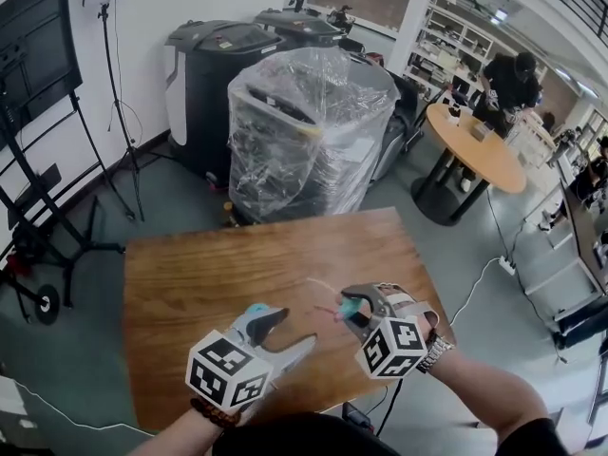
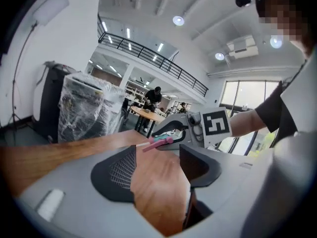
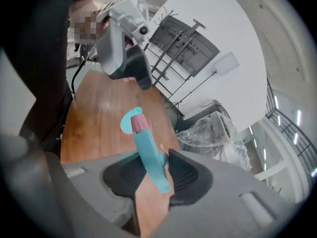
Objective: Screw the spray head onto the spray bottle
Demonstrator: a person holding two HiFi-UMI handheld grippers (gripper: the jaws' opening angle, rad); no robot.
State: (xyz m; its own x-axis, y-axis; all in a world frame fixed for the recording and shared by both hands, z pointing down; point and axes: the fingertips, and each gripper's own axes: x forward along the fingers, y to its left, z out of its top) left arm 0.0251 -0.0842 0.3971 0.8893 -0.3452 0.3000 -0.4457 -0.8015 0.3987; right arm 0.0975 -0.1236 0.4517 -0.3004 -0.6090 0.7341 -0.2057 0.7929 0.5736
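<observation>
A teal spray head (image 3: pixel 147 155) with a pink nozzle (image 3: pixel 137 124) is clamped between the pads of my right gripper (image 3: pixel 156 175). In the head view it sits at that gripper's tip (image 1: pixel 353 310), over the wooden table (image 1: pixel 209 274), with a thin dip tube (image 1: pixel 321 288) trailing to the left. My left gripper (image 1: pixel 269 323) hovers just left of it, near the table's front edge. Its jaws (image 2: pixel 157 167) stand apart with only bare wood between them. The left gripper view shows the spray head (image 2: pixel 159 141) straight ahead. No spray bottle shows in any view.
Beyond the table's far edge stands a plastic-wrapped machine (image 1: pixel 309 131) with black bins (image 1: pixel 214 74) behind it. A light stand (image 1: pixel 119 112) and a screen on a wheeled frame (image 1: pixel 33 160) are at the left. A round table (image 1: pixel 475 145) with a person is at the far right.
</observation>
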